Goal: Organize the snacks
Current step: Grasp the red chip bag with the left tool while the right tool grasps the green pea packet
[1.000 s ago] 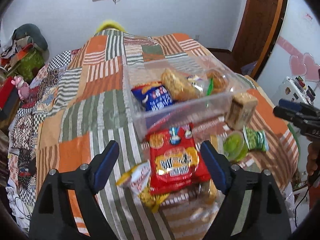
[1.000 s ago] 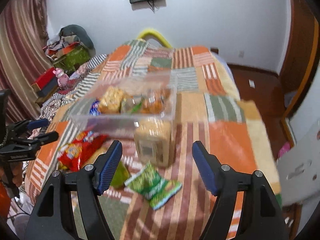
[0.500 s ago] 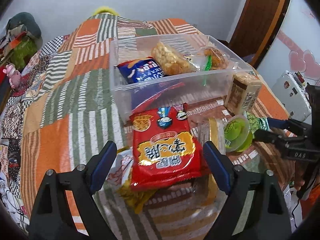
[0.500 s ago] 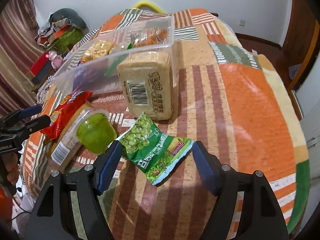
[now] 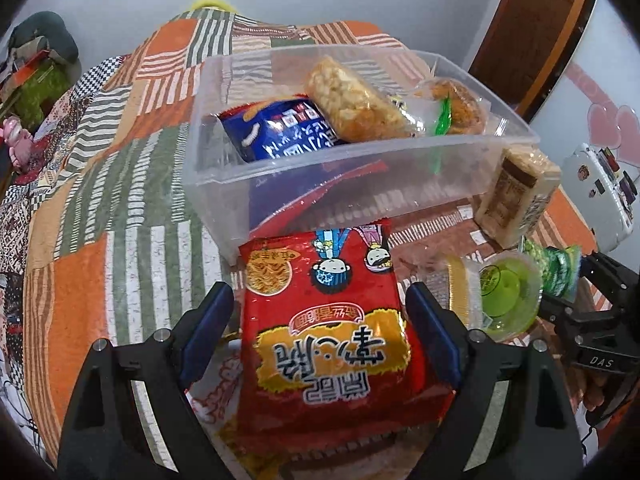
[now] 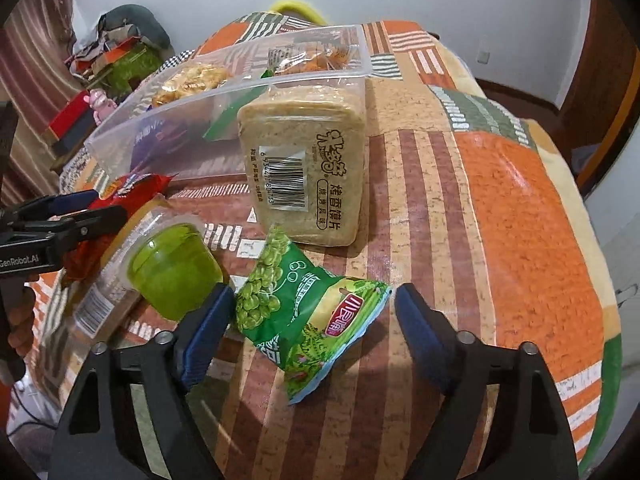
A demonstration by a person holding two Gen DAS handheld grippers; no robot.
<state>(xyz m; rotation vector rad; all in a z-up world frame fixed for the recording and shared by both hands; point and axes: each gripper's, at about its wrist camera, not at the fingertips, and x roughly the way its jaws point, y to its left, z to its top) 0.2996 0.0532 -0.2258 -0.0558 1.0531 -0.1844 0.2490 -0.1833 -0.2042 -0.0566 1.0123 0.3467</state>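
- Plainly, in the left wrist view, the left gripper [image 5: 320,324] stands spread over the red noodle packet [image 5: 328,344], a blue pad on either side; whether either pad touches the foil I cannot tell, and nothing is pinched yet.
- That packet lies flat on the patchwork bedspread [image 5: 120,264], partly over other wrappers, just in front of the clear plastic bin [image 5: 224,176]. Its long axis runs away from the camera toward the bin, its cartoon-printed end nearest the bin wall.
- To take it well, I judge the pads should close across the short width, near the middle, low enough to catch the packet's body rather than only a slippery edge.
- Next, in the right wrist view, the right gripper [image 6: 312,316] is likewise released, its jaws having just narrowed a little, the green pea packet [image 6: 304,312] lying between them, not squeezed.
- This packet rests flat on the bedspread, just beside the green jelly cup [image 6: 172,268] and in front of the upright toast pack [image 6: 304,176]. Its long axis runs diagonally, from upper left to lower right.
- A slight roll of the wrist would, I think, square the pads to its sides and keep the left pad clear of the cup.
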